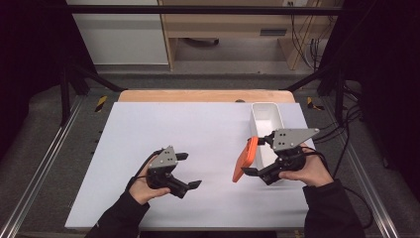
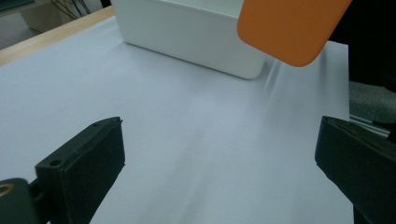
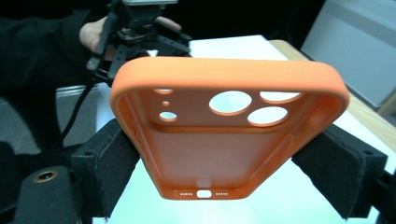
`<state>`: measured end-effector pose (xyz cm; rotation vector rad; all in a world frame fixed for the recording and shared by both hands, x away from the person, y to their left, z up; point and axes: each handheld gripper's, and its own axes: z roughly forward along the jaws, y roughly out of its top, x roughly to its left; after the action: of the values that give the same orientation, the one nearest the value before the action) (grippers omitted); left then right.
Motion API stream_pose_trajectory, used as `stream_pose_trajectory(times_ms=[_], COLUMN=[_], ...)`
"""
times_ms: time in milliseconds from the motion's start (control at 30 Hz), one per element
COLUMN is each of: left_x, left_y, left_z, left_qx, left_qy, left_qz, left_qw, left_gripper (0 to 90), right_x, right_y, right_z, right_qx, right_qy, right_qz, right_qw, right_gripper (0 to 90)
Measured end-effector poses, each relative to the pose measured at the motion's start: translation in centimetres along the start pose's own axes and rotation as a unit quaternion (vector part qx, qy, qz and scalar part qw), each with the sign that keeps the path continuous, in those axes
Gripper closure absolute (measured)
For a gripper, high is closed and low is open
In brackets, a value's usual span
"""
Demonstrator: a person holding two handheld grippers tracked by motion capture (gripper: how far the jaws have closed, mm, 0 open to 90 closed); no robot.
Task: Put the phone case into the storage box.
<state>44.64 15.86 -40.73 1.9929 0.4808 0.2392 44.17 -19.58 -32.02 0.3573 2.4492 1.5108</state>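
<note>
The phone case [image 3: 219, 140] is showing plain orange inside and out [image 1: 245, 158], its camera holes letting the white sheet [image 1: 198, 144] show through. The bin [image 1: 266, 116] just behind the case is showing white on rim and walls [image 2: 187, 32]. The right gripper [image 1: 252, 156] beside the case is showing black pads [image 3: 109, 163] under a grey plate. The left gripper [image 1: 190, 171], well apart from the case, is showing black jaws and a grey plate. Behind the bin, the table edge [image 1: 198, 95] is showing pale wood.

White rectangular bin [image 1: 267, 117] at the far right of the counter [image 1: 188, 144], white sheet over it, wooden edge behind, pale cabinet [image 1: 119, 32] beyond
</note>
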Motion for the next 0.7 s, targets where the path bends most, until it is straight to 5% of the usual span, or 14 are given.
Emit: stream_pose_trajectory(times_ms=[400,700], left_x=[2.3,3.3], left_y=[-2.2,-3.2], left_z=[-3.1,-5.3], left_qx=[-0.027,-0.046], left_qy=[0.051,0.086], left_qz=[-0.039,-0.057], left_qw=[0.9976,0.9936], left_gripper=[0.7,0.5], right_x=[-0.8,-1.3], right_y=[1.4,2.6], right_z=[-1.6,-2.4], right_qx=[-0.01,-0.035], right_qy=[-0.048,-0.1], right_qz=[0.015,0.022], right_qw=[0.9987,0.9942], right_gripper=[15.8,15.9])
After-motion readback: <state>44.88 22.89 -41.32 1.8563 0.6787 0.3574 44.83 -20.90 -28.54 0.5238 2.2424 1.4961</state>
